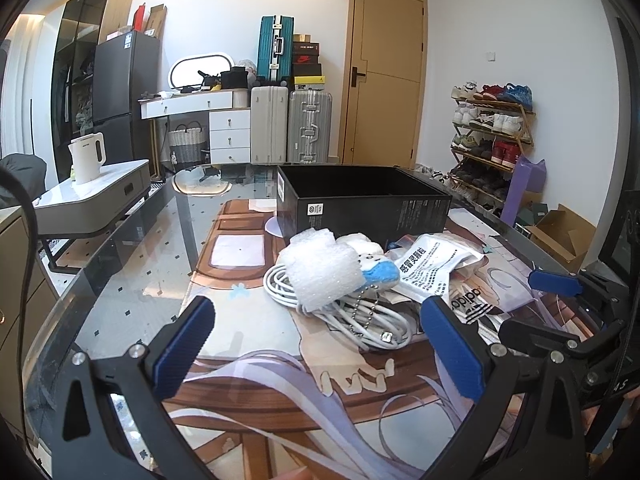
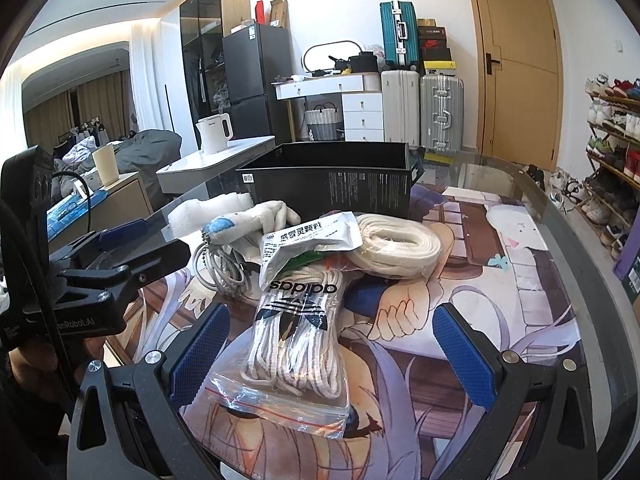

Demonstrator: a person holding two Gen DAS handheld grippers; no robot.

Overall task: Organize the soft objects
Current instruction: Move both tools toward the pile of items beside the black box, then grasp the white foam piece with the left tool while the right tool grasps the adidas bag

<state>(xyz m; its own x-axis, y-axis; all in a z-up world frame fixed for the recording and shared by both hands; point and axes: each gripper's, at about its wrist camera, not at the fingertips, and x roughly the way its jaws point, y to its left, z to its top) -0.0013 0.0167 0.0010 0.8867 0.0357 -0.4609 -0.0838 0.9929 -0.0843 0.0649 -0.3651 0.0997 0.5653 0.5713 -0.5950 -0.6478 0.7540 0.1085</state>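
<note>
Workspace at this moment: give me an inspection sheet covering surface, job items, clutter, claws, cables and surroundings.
Surface: glass table under a printed anime desk mat.
Job's things: open black cardboard box; white foam sheet; white-and-blue plush keychain; zip bag of white laces; white coiled webbing; silver printed sachet.
Clutter: nothing seen.
Claws: left claw open, empty; right claw open, around the lace bag, not closed.
Cables: white coiled cable.
Surroundings: white kettle, suitcases, shoe rack, wooden door.

Black box (image 1: pixel 362 204), white foam (image 1: pixel 320 276)
</note>
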